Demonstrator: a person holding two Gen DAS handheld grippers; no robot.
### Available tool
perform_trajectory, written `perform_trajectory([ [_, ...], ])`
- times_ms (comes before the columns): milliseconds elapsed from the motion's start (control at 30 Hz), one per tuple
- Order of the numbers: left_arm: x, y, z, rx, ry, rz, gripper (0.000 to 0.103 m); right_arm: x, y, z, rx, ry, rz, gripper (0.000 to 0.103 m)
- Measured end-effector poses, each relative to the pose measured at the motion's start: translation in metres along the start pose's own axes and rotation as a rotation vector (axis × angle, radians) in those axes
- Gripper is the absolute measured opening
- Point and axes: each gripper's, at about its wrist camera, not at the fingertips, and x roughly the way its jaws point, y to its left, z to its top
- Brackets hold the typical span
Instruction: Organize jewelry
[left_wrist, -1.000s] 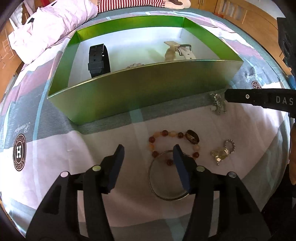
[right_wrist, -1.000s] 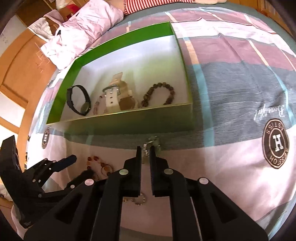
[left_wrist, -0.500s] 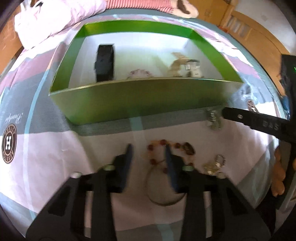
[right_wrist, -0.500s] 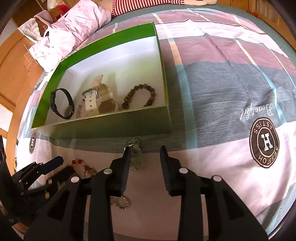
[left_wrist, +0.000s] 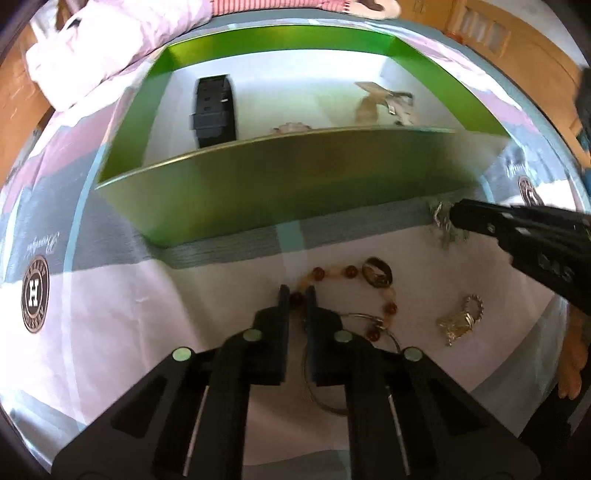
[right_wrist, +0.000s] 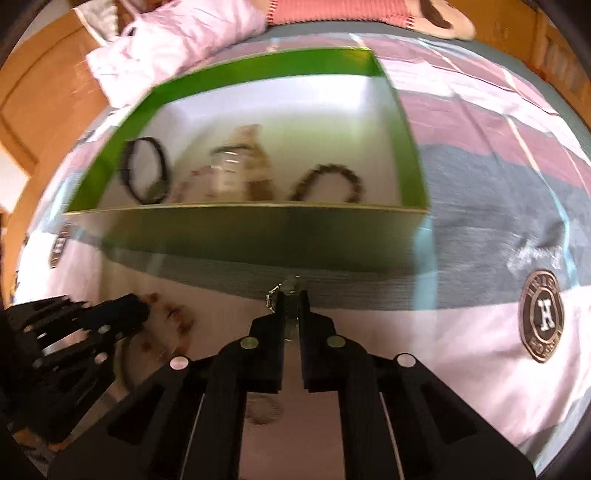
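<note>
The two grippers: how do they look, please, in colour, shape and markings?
Both the left gripper and the right gripper are matte black, each with two flat, straight fingers on angular, open-framed arms. Small round silver pins sit at the joints, and thin pale lines run along the arms. No cables or sleeves show.

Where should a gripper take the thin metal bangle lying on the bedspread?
Grip the metal bangle across its thin wire rim, from above, on the near arc. It lies flat, so only the rim offers a pinch; the far arc overlaps the amber bead bracelet and left gripper.
</note>
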Motion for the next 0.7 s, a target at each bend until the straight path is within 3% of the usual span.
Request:
perform_trajectory([
  [100,-0.012,0.01,0.004,-0.041,-0.044,-0.014,0.008,-0.015,0.002,0.004,0.011,-0.046,0.111,0.007],
  [200,-0.033,0.016,0.005,-0.065,-0.113,-0.096,0.008,-0.028,0.002,0.008,0.013,-0.089,0.184,0.007],
  [267,-0.045,0.017,0.007,-0.068,-0.159,-0.145,0.008,-0.026,0.002,0.009,0.007,-0.082,0.131,0.007],
  [300,-0.048,0.018,0.006,-0.07,-0.17,-0.136,0.008,-0.023,0.0,0.008,0.009,-0.075,0.111,0.007],
  [367,-0.045,0.023,0.007,-0.092,-0.165,-0.123,0.008,-0.016,-0.005,0.008,0.031,-0.05,0.089,0.007],
  [467,-0.052,0.026,0.005,-0.102,-0.171,-0.184,0.008,-0.015,-0.006,0.007,0.043,-0.047,0.07,0.008],
  [567,-0.056,0.021,0.007,-0.072,-0.184,-0.151,0.008,-0.015,-0.008,0.007,0.044,-0.043,0.042,0.008],
  [700,-0.046,0.033,0.005,-0.124,-0.15,-0.119,0.008,-0.013,-0.014,0.006,0.056,-0.036,0.018,0.009],
])
